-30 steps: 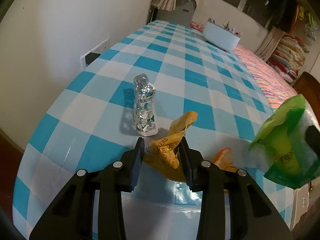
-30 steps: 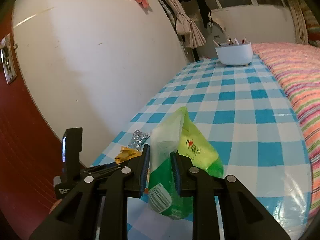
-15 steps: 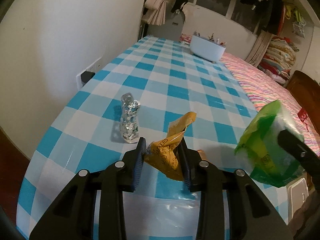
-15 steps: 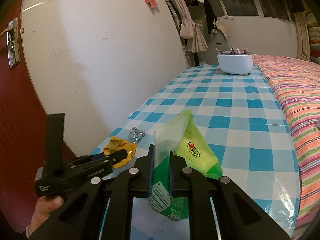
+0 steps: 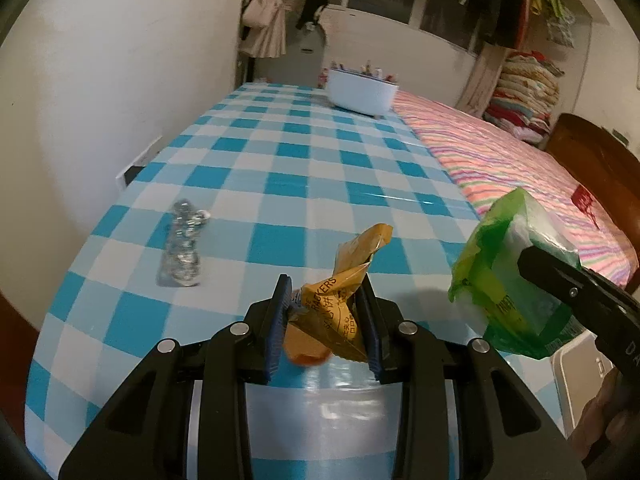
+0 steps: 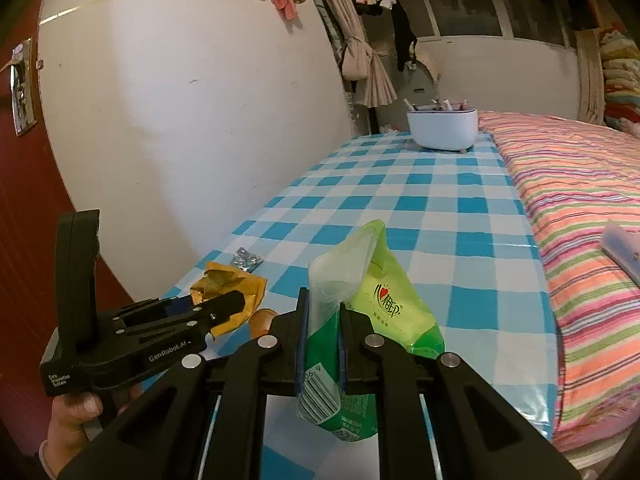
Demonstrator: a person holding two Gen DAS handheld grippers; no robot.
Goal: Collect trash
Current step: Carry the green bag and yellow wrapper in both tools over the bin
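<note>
I note the blister pack (image 5: 182, 250) on the table (image 5: 280, 184), left of my wrapper (image 5: 340, 312); tub (image 5: 362, 94) at the far end.

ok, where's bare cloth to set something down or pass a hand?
Open checks run between the foil blister pack and the white tub. Near edge is crowded: left gripper with yellow wrapper, right gripper with green bag.

left tongs (image 5: 326, 320) clamped, raised | right tongs (image 6: 323, 334) clamped, raised
</note>
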